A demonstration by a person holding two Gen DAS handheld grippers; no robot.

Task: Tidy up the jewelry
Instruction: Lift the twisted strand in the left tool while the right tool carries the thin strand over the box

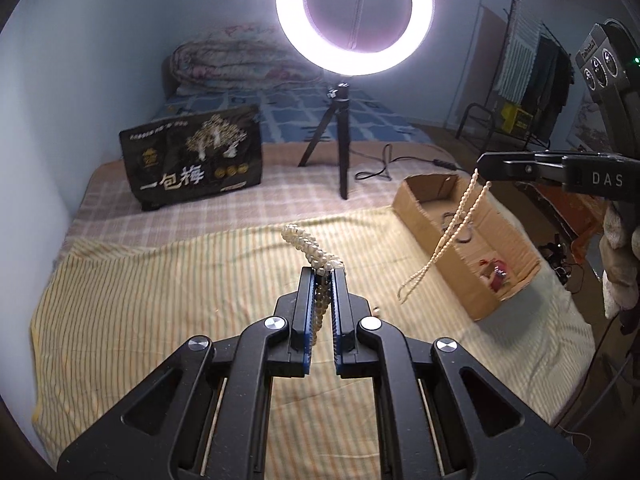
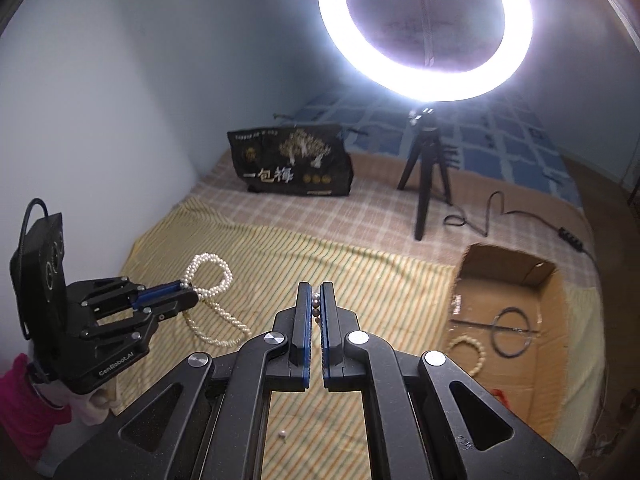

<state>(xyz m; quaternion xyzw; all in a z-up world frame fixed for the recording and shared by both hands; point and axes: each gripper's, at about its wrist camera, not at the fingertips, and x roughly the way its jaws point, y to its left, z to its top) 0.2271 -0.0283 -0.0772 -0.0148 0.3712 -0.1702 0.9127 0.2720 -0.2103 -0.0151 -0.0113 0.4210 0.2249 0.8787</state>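
The left gripper (image 1: 323, 276) is closed, and a thick white pearl strand (image 1: 306, 246) is clamped between its blue pads. Part of the strand curls up above the fingertips, and in the right wrist view (image 2: 208, 276) it is seen as a loop at the tips with a longer part hanging down toward the yellow striped cloth (image 1: 160, 288). The right gripper (image 2: 316, 300) is closed too, and a few small beads are pinched between its pads. In the left wrist view this gripper (image 1: 486, 168) is seen from the side, and a thin cream bead necklace (image 1: 444, 236) hangs from its tips in a long double line, in front of the cardboard box (image 1: 448, 284).

The box lies open on the right side of the bed. Inside it a dark ring with a bar (image 2: 512, 330), a pale bead bracelet (image 2: 470, 354) and something red (image 1: 496, 274) are seen. One small loose bead (image 2: 282, 434) lies on the cloth. Behind, a ring light (image 1: 354, 16) on a small tripod (image 1: 340, 144) and a black printed bag (image 1: 196, 156) are standing.
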